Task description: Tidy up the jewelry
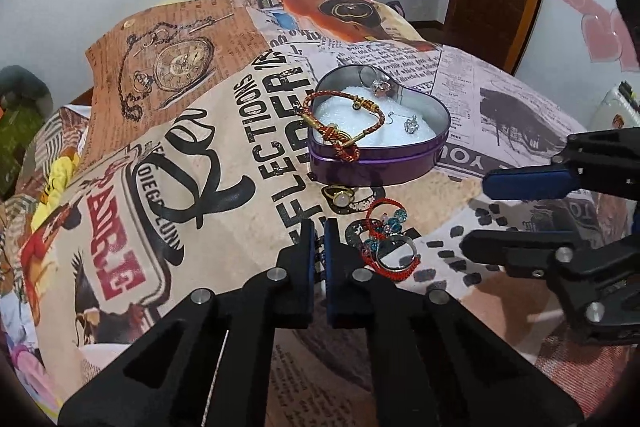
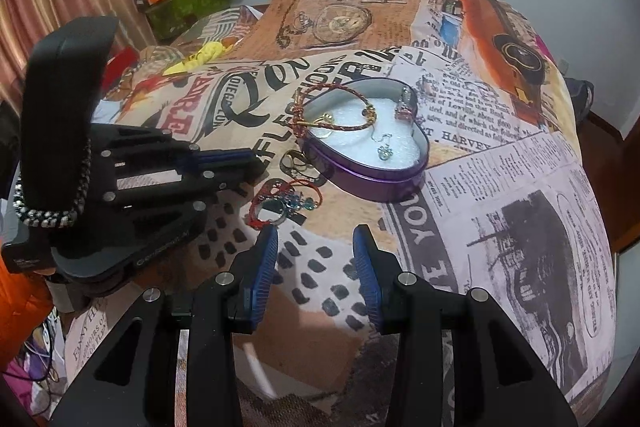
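Heart tin (image 1: 380, 163) sits open mid-cloth (image 1: 224, 131), white foam inside. Red-and-gold cord bracelet (image 1: 340, 119) is draped over the tin's near-left rim, half in, half hanging out. Two small silver pieces (image 1: 411, 125) on the foam, plus a clear-stone piece (image 1: 379, 87) at the far wall. Still outside: gold ring (image 1: 338, 193) just in front of the tin, touching its shadow edge; nearer the grippers, a red hoop cluster with blue beads (image 1: 386, 247) and a silver ring tangled in it. Left gripper (image 1: 319, 227) pressed together, nothing between the pads, tips down on the cloth just left of the red cluster. Right gripper (image 2: 316, 239) partly spread, empty, hovering over the spotted patch right of the cluster, tin well beyond it.
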Demonstrator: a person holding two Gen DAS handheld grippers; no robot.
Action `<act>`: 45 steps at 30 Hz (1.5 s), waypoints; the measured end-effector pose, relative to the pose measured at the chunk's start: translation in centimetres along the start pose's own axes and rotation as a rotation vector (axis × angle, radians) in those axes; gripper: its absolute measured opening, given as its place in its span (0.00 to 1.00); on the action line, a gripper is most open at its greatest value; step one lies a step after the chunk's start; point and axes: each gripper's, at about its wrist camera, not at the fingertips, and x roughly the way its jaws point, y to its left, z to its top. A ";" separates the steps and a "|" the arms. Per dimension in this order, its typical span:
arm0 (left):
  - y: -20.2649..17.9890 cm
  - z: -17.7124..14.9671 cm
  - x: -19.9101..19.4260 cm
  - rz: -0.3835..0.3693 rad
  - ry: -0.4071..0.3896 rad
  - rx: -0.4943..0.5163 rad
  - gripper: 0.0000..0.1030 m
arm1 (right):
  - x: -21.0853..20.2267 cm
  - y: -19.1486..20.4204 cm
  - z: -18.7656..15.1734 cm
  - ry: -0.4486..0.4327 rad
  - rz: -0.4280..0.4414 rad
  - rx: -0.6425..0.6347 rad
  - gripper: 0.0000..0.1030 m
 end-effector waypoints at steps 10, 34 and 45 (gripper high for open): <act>1.8 -1.4 -2.1 -0.028 0.017 -0.083 0.03 | 1.6 1.2 1.4 0.037 0.026 -0.041 0.34; -0.4 -0.4 -2.6 -0.066 0.010 -0.071 0.27 | 0.6 0.1 0.4 0.012 -0.019 -0.057 0.19; -1.8 0.4 0.6 -0.060 0.047 -0.067 0.19 | -1.4 -3.6 -0.6 -0.035 -0.026 0.036 0.19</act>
